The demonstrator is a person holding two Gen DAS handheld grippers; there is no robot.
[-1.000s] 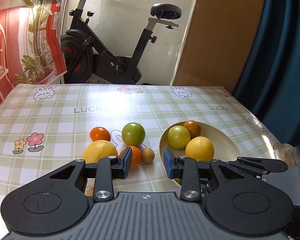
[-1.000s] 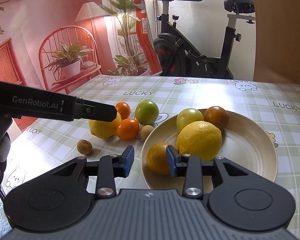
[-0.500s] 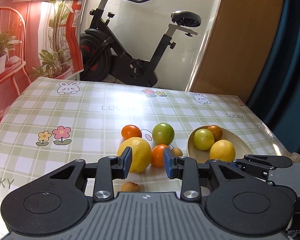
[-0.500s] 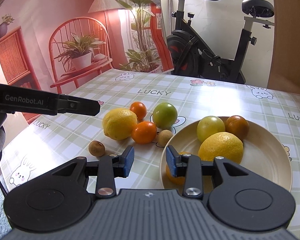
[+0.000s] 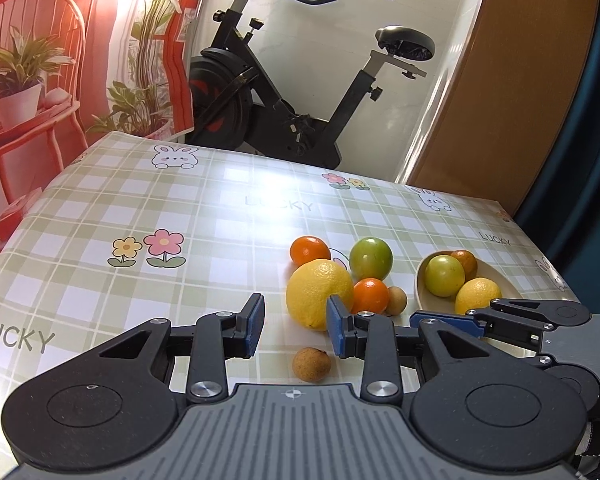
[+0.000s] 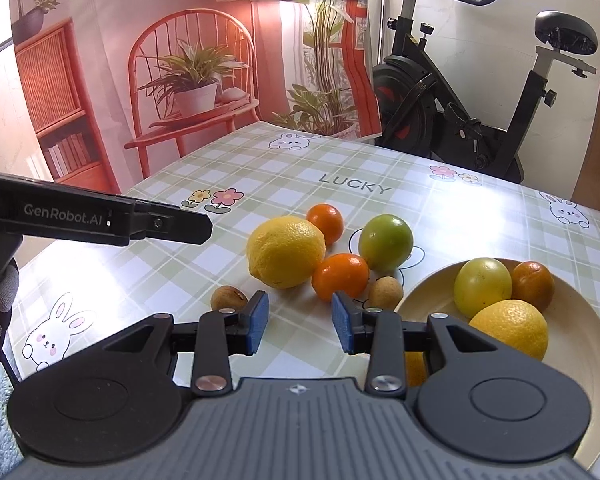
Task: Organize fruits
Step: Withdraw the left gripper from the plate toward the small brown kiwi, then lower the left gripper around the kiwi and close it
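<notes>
On the checked tablecloth lie a large lemon, two oranges, a green fruit and two small brown longans. The cream bowl at the right holds a yellow-green fruit, a dark orange, a lemon and an orange half hidden behind my right finger. My left gripper hovers just short of the lemon, open and empty. My right gripper is open and empty too, in front of the near orange, beside the bowl.
An exercise bike stands beyond the table's far edge, with a wooden panel and a dark curtain to its right. A red printed backdrop runs along the left side. The tablecloth's left half carries only printed flowers.
Both grippers have moved left and rolled, so the fruits and bowl have slid right in both views. The near longan has come into the left wrist view. Jaw gaps are unchanged.
</notes>
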